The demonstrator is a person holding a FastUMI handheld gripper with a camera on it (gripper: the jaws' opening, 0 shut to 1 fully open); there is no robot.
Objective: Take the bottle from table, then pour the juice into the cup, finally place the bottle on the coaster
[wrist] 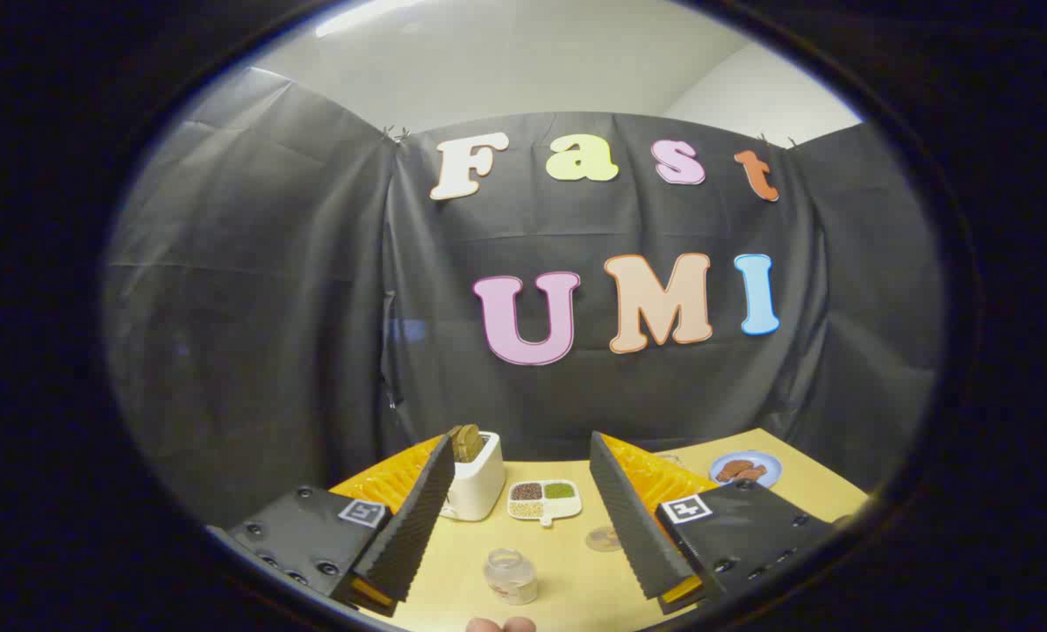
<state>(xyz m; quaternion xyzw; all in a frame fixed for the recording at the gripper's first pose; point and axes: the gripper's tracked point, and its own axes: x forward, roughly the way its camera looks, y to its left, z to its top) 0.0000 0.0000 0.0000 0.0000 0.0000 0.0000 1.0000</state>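
the worktop (576, 562) is pale yellow and runs back to the black cloth wall (312, 307). the gripper (523, 513) hangs above it with its fingers (418, 518) spread wide and nothing held between them. beyond the left finger stands a white toaster (479, 483) with a brown slice sticking out of its slot. just right of the toaster lies a small white divided dish (544, 500) with dark, green and pale fillings. farther right, beyond the right finger, sits a blue plate (747, 470) with brown pieces on it. a small clear jar-like cup (511, 576) stands between the fingers, low and near. a round clear coaster (604, 538) lies just beside the right finger's inner edge. fingertips of a person's hand (501, 625) show nearest of all.
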